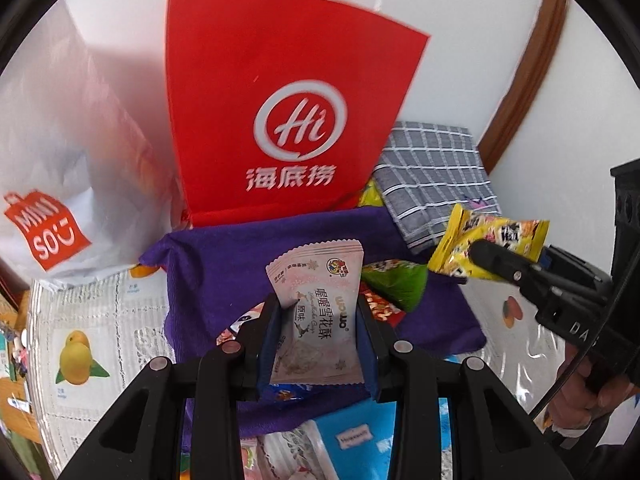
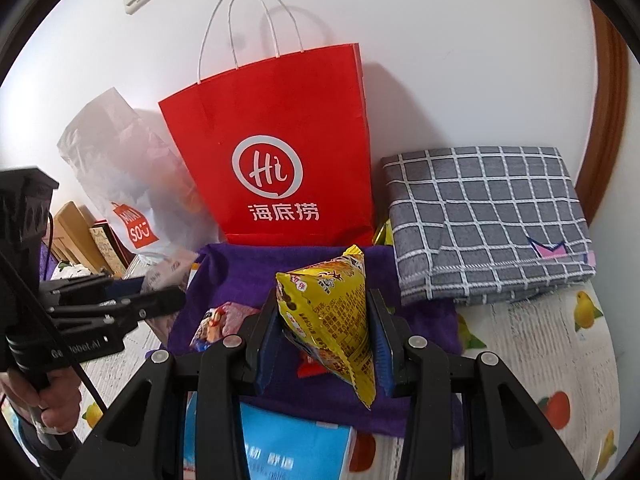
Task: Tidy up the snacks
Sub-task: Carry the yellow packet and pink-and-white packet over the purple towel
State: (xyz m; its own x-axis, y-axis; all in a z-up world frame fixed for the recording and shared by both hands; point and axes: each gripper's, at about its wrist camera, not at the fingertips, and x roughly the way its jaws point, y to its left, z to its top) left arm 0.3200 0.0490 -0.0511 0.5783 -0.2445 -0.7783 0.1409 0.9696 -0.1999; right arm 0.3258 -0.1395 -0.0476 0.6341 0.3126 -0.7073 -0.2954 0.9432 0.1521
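Ahead, red bag (image 2: 276, 160) beside checked cloth (image 2: 488, 220)

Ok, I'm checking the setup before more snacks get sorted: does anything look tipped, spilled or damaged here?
Nothing looks spilled or torn. The red paper bag stands leaning against the wall, the grey checked cloth lies folded beside it. Loose snacks lie scattered on the purple cloth, as expected mid-sort. Each gripper holds one packet: pink packet, yellow packet.

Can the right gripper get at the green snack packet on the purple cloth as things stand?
Probably not yet. The right gripper jaws are shut on a yellow snack packet, so nothing else fits. The green packet itself lies uncovered on the purple cloth.
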